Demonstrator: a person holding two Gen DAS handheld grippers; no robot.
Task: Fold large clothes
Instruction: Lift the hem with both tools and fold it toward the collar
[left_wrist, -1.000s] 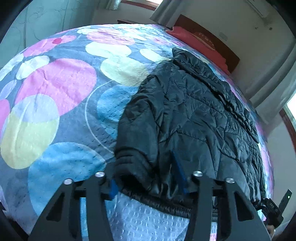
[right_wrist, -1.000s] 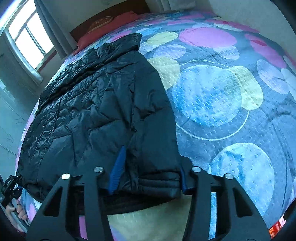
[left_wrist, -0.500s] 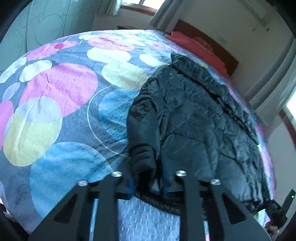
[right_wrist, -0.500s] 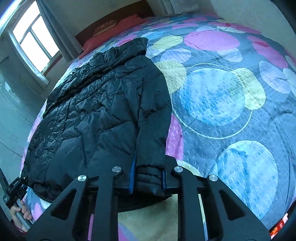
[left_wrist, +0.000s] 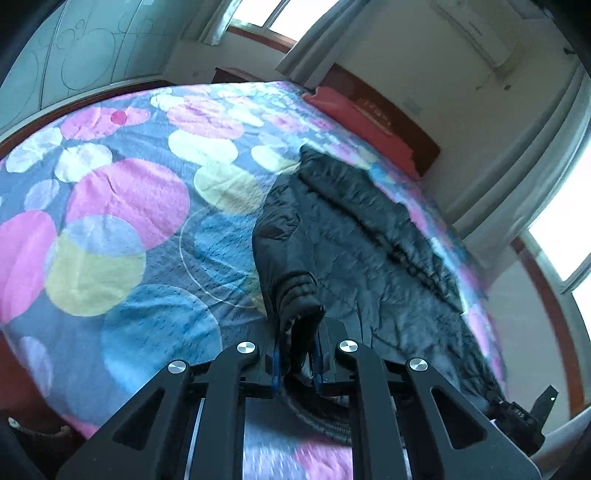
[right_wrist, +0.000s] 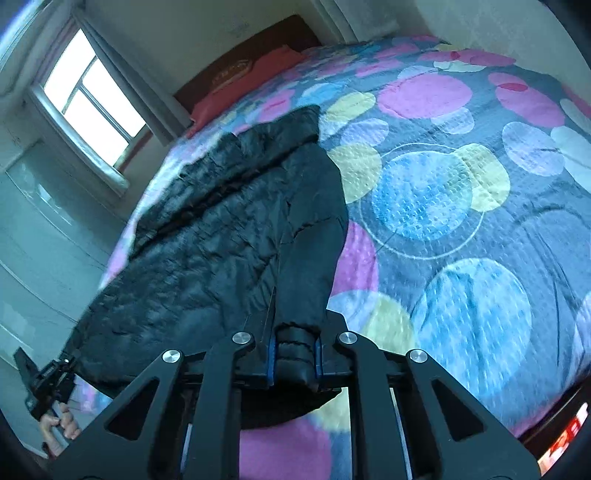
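Both wrist cams close, angled down, sharing jacket (left_wrist: 369, 266) on bed (left_wrist: 122, 206).

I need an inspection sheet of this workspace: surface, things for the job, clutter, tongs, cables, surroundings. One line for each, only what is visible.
Surface: bedspread with coloured circles, covering the bed.
Job's things: black quilted jacket lying spread, collar toward the headboard; its near corners are raised.
Clutter: red pillow at the headboard; nothing else seen on the bed.
Tongs: left tongs shut on a ribbed cuff; right tongs closing, pads pressing a bunched jacket edge.
Cables: nothing seen.
Surroundings: window with curtains, wooden headboard, air conditioner high on the wall.
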